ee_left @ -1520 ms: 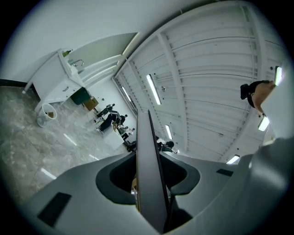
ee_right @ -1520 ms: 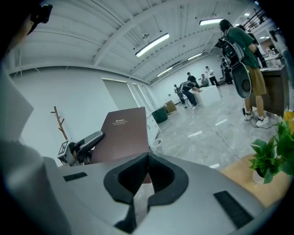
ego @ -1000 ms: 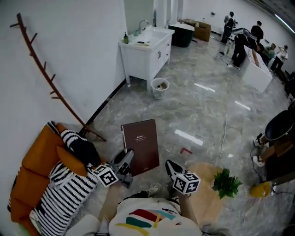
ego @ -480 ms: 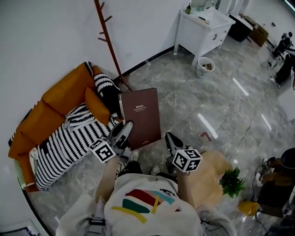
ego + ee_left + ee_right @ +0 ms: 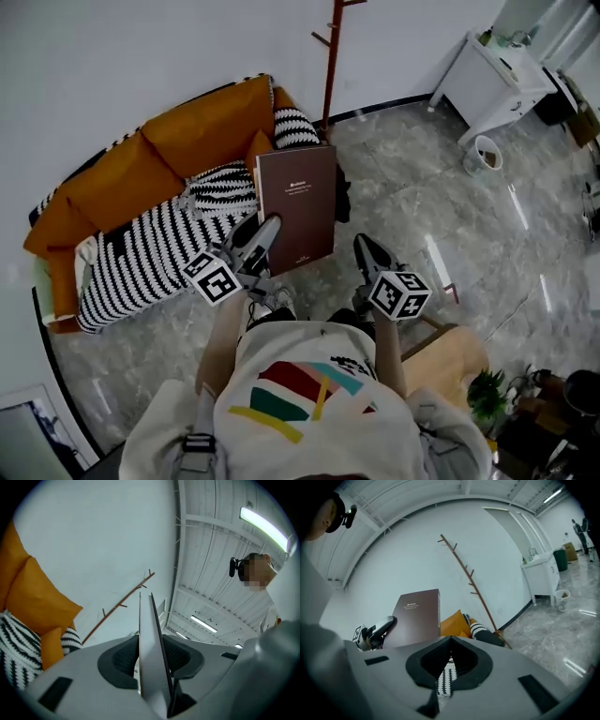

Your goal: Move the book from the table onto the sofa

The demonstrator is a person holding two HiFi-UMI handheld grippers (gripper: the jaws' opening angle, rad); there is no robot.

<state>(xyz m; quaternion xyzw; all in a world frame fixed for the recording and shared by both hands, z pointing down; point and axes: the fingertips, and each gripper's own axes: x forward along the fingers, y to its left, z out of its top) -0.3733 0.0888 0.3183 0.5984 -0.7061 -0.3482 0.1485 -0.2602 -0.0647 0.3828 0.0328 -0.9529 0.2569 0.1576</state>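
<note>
My left gripper (image 5: 265, 234) is shut on the lower edge of a brown hardcover book (image 5: 296, 202), which it holds upright in the air just in front of the orange sofa (image 5: 187, 141). In the left gripper view the book's thin edge (image 5: 151, 658) stands clamped between the two dark pads. The right gripper (image 5: 364, 251) hangs to the right of the book, jaws shut and empty. In the right gripper view its tips (image 5: 450, 641) meet, and the book (image 5: 415, 616) and left gripper (image 5: 377, 630) show beyond at the left.
A black-and-white striped blanket (image 5: 150, 248) and cushions cover the sofa seat. A wooden coat rack (image 5: 330, 56) leans on the wall behind it. At the far right are a white cabinet (image 5: 492, 80) and a bin (image 5: 484, 155). A low wooden table (image 5: 455, 356) with a plant (image 5: 487, 394) stands at the lower right.
The person has turned left with both grippers. The sofa has moved from the left edge to straight ahead, and the book, still in the left gripper, now hangs before it.
</note>
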